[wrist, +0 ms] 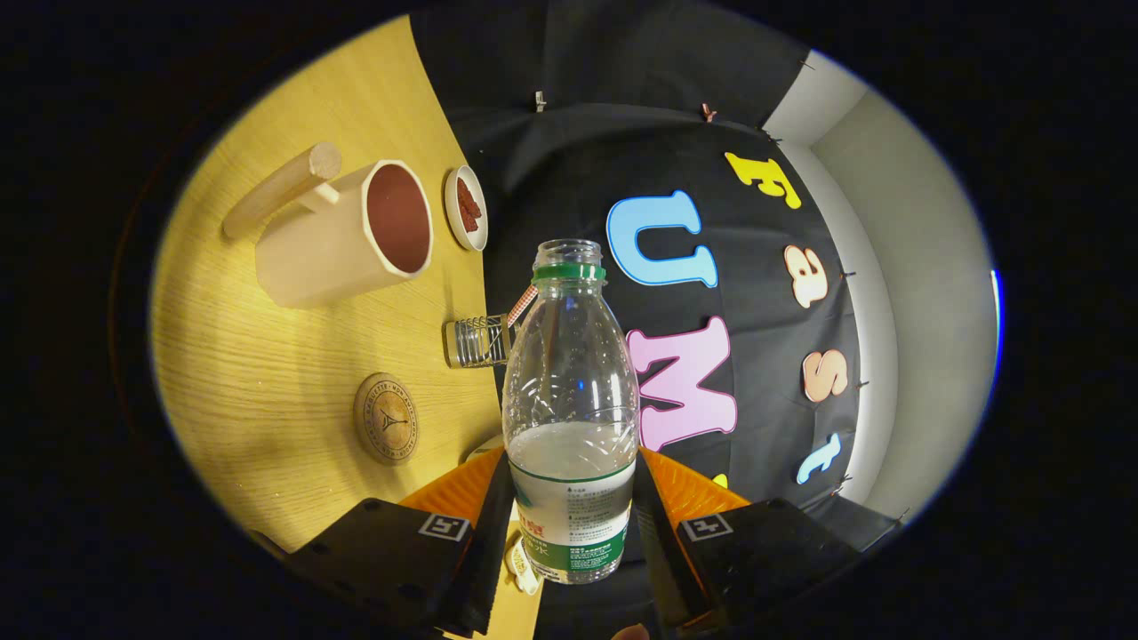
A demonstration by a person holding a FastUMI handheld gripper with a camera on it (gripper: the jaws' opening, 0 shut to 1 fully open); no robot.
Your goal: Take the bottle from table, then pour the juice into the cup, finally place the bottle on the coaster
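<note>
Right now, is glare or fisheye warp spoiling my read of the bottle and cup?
Gripper view: the bottle, clamped by the gripper, is sharp, with small glints on its shoulder; the cup and coaster look bent sideways by the fisheye; the table is evenly lit and darkens toward the fingers.

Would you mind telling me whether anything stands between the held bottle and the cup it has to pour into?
Nothing visible does. The gripper is shut on the bottle, lifted off the table; the cup lies beyond with open air between. The small glass jar sits lower, beside the path.
</note>
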